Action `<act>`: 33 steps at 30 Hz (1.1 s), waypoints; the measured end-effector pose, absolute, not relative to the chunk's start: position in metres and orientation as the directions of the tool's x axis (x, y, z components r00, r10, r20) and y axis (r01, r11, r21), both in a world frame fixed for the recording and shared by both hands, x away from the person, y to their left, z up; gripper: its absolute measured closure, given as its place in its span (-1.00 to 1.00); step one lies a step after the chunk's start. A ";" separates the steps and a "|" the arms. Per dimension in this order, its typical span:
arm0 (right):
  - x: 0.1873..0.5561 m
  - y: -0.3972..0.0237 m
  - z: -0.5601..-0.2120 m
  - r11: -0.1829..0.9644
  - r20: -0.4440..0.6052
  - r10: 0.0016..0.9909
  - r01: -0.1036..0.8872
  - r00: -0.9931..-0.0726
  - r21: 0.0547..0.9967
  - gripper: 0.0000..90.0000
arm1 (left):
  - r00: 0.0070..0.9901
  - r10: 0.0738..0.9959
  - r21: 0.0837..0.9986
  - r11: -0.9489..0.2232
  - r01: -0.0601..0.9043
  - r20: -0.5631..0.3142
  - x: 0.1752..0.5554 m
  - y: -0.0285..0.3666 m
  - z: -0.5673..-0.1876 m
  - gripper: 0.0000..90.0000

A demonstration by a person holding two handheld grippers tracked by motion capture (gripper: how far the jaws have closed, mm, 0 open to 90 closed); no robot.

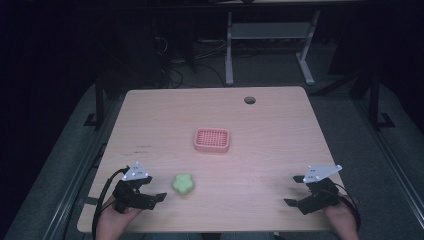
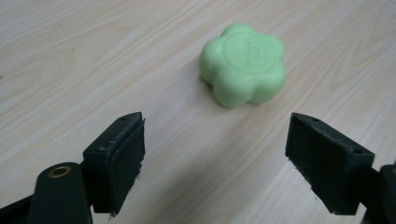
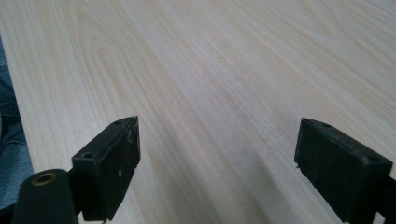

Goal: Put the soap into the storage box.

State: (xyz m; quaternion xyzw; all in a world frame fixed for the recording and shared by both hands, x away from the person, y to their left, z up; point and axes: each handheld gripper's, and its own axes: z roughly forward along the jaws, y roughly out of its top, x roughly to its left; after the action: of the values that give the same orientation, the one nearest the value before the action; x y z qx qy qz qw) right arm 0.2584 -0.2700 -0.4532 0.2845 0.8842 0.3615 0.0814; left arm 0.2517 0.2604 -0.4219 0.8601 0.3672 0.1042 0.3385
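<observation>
A green flower-shaped soap (image 1: pixel 183 184) lies on the wooden table (image 1: pixel 270 130) near its front left. My left gripper (image 1: pixel 154 187) stands open just left of it, jaws wide apart and pointing at it. In the left gripper view the soap (image 2: pixel 243 64) lies a short way beyond the gap of my left gripper (image 2: pixel 215 145), untouched. A pink slotted soap dish (image 1: pixel 212 140) sits at the table's middle. My right gripper (image 1: pixel 294 190) is open at the front right, with only bare wood between its jaws (image 3: pixel 217 154).
A round cable hole (image 1: pixel 249 100) is near the table's far edge. Beyond the table stand white desk legs (image 1: pixel 229 50) and cables on a dark floor. A blue fabric strip (image 3: pixel 9 140) shows at the table's edge in the right gripper view.
</observation>
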 end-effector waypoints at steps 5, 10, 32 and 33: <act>0.257 -0.271 -0.454 0.576 0.058 0.570 0.449 -0.820 0.683 -0.69 | 0.726 0.685 0.645 -0.530 0.550 -0.055 0.254 0.252 -0.416 -0.57; 0.257 -0.272 -0.455 0.573 0.057 0.577 0.454 -0.815 0.682 -0.69 | 0.744 0.666 0.631 -0.554 0.543 -0.055 0.255 0.246 -0.410 -0.57; 0.258 -0.269 -0.453 0.576 0.048 0.567 0.437 -0.822 0.690 -0.69 | 0.779 0.626 0.485 -0.679 0.551 -0.007 0.284 0.198 -0.402 -0.60; 0.258 -0.269 -0.453 0.576 0.048 0.567 0.437 -0.822 0.690 -0.69 | 0.780 0.626 0.479 -0.683 0.552 -0.006 0.285 0.196 -0.402 -0.60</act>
State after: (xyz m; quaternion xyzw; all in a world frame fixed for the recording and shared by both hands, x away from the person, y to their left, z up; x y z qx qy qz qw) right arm 0.2582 -0.2692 -0.4529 0.2843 0.8832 0.3620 0.0896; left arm 0.2846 0.1962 -0.4021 0.9138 0.3224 0.0791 0.2341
